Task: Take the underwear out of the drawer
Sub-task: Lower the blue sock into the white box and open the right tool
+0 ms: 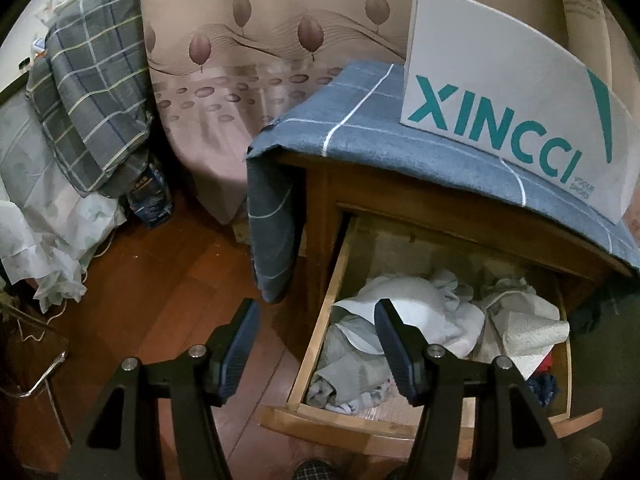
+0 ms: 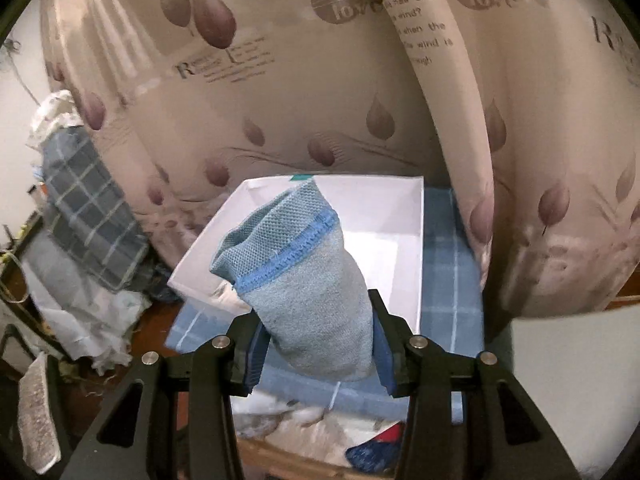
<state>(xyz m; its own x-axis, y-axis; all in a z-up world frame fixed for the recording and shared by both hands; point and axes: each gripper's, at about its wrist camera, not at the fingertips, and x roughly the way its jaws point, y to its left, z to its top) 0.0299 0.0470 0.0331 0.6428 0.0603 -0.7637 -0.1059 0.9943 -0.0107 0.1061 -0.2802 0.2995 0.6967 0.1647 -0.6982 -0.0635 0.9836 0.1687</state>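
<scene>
Bedroom corner, wooden floor [image 1: 168, 280], leaf-print curtain [image 2: 280, 120] behind a small nightstand. Task item: pale blue knit underwear [image 2: 308, 292] with a brighter blue seam, pinched between the pads of the right gripper [image 2: 316, 340] and hanging bunched, clear above the drawer's contents. It hangs in front of the open white box [image 2: 404, 216], which stands on the blue checked cloth [image 2: 448, 300] covering the nightstand top; probably the drop target. Drawer [image 1: 316, 352] is pulled fully out, still stuffed with rumpled white and grey garments [image 1: 420, 312]. Left gripper [image 1: 316, 344] hovers over the drawer's near left corner, jaws spread, nothing between them; seemingly standing by in case the drawer needs steadying or another piece picking.
</scene>
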